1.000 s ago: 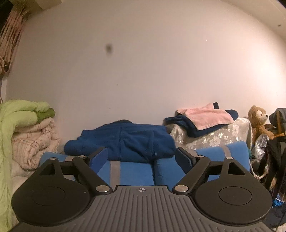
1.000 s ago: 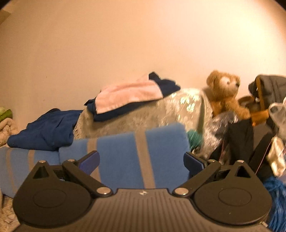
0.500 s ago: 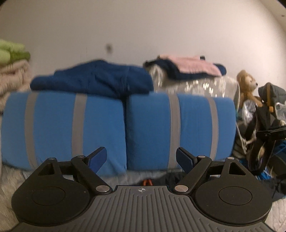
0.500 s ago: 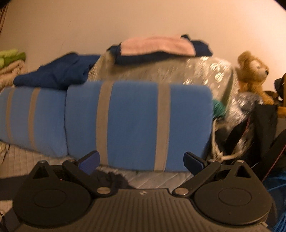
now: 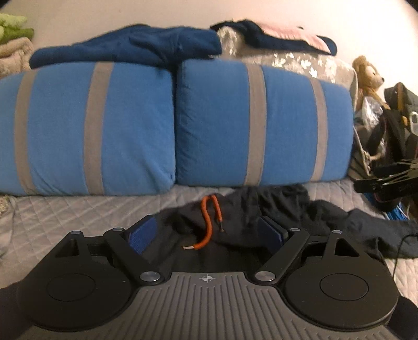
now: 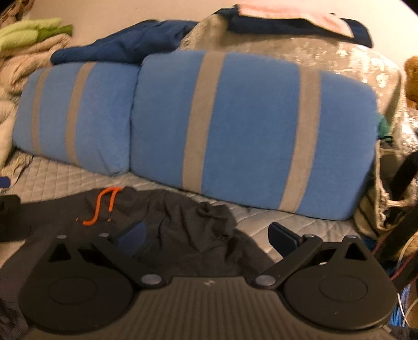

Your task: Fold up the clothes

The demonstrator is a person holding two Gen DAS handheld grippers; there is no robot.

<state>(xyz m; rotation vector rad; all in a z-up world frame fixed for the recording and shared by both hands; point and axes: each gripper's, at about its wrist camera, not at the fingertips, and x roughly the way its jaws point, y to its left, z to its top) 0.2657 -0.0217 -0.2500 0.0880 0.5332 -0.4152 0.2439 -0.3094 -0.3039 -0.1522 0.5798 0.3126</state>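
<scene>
In your left wrist view, the left claw [image 5: 206, 232] sits at the bottom of the frame with its blue-padded fingers [image 5: 143, 233] spread wide and nothing between them. The crumpled dark garment [image 5: 282, 211] lies on the grey quilted bed [image 5: 65, 211] across the lower middle and right, and its orange drawstring [image 5: 209, 222] curls just above the gap between your fingers. Two blue pillows with grey stripes [image 5: 130, 125] fill the centre, with a navy garment [image 5: 125, 49] heaped on top at upper left. A teddy bear [image 5: 367, 75] sits at the right edge.

In your right wrist view, the right claw [image 6: 209, 235] is likewise wide open and empty. The dark garment [image 6: 183, 222] spreads over the bed [image 6: 65, 180] in the lower left and centre, reaching under your left finger, with the orange drawstring [image 6: 102, 204] at mid-left. The striped pillows [image 6: 248, 125] stand behind it, and a pink cloth [image 6: 292, 13] lies on a dark one at the upper right.
</scene>
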